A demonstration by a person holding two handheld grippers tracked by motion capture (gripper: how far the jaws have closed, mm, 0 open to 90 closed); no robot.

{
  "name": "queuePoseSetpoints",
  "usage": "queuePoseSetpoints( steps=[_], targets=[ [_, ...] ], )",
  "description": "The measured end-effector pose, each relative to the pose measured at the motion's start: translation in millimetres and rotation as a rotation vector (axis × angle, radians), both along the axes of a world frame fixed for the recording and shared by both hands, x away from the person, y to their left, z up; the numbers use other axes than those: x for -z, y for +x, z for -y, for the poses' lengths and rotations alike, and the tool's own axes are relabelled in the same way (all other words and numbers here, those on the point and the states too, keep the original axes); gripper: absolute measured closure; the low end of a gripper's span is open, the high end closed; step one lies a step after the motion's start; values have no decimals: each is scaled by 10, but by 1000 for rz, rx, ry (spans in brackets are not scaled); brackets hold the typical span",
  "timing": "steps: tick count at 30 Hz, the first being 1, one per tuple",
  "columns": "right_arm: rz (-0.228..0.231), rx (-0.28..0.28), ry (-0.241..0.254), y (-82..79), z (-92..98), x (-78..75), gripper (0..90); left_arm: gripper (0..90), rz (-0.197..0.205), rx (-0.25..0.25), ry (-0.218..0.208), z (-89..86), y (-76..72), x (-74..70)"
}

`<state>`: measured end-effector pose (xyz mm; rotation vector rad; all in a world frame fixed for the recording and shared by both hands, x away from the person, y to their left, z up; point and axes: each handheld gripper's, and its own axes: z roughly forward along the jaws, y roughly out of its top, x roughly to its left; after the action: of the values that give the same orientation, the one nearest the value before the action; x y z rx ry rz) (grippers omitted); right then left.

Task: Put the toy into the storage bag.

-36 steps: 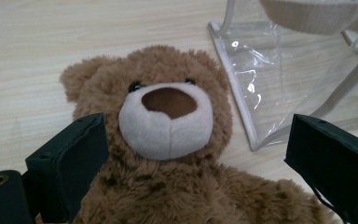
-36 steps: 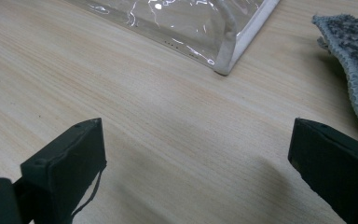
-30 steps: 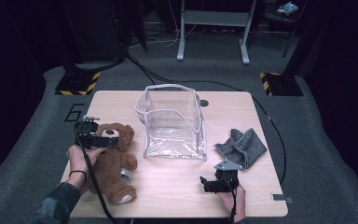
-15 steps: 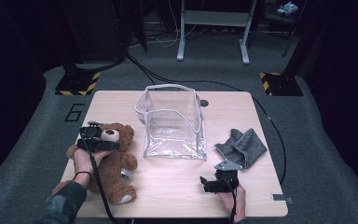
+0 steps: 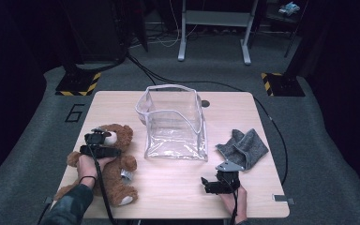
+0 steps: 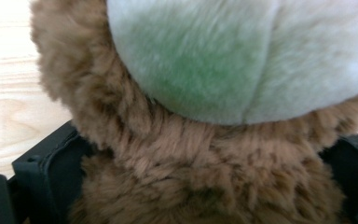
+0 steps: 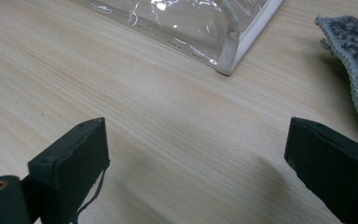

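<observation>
A brown teddy bear point(image 5: 117, 164) lies on its back at the table's left. My left gripper point(image 5: 102, 143) is lowered over its head and neck. In the left gripper view the bear's point(image 6: 200, 182) brown fur and pale muzzle sit between the two wide-set jaws, and the fur brushes both. The jaws of my left gripper point(image 6: 205, 154) have just been closing a little and I see no squeeze on the fur. My right gripper point(image 5: 214, 183) rests low near the table's front edge. It point(image 7: 198, 149) stands open over bare wood with nothing between its fingers.
A clear plastic bag point(image 5: 173, 124) stands open in the middle of the wooden table point(image 5: 234, 108). Its corner point(image 7: 228, 56) is ahead of my right gripper. A grey cloth point(image 5: 243, 147) lies crumpled at the right, just beyond that gripper.
My left gripper has come down onto the bear's head and neck. The right gripper, bag and cloth have not moved.
</observation>
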<state>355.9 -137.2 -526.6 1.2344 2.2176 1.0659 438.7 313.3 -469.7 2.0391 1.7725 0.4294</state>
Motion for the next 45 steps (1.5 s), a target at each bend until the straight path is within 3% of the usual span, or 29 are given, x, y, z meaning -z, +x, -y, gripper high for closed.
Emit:
queuePoseSetpoints(
  steps=[4,7,9,13,18,25,29,36,45],
  targets=[
    [-1,-3,2,3,0,2,61,165,22,11,32,61,-27,28],
    [-6,3,5,-1,3,0,62,260,64,20,42,76,-71,32],
    [-11,5,11,0,2,2,63,321,91,20,40,82,-94,35],
    [-9,0,6,12,8,4,66,391,104,31,26,55,-125,4],
    [-16,-4,11,21,7,6,77,421,119,40,-6,-17,-150,-77],
    [-19,-4,8,23,8,6,82,440,187,52,-18,-50,-210,-260],
    [-17,-5,6,22,5,8,82,441,205,51,-29,-55,-202,-350],
    [-26,-5,7,24,4,8,83,442,279,30,-104,-100,-242,-546],
    [-25,-5,8,23,4,8,87,450,354,25,-123,-131,-273,-794]
  ],
)
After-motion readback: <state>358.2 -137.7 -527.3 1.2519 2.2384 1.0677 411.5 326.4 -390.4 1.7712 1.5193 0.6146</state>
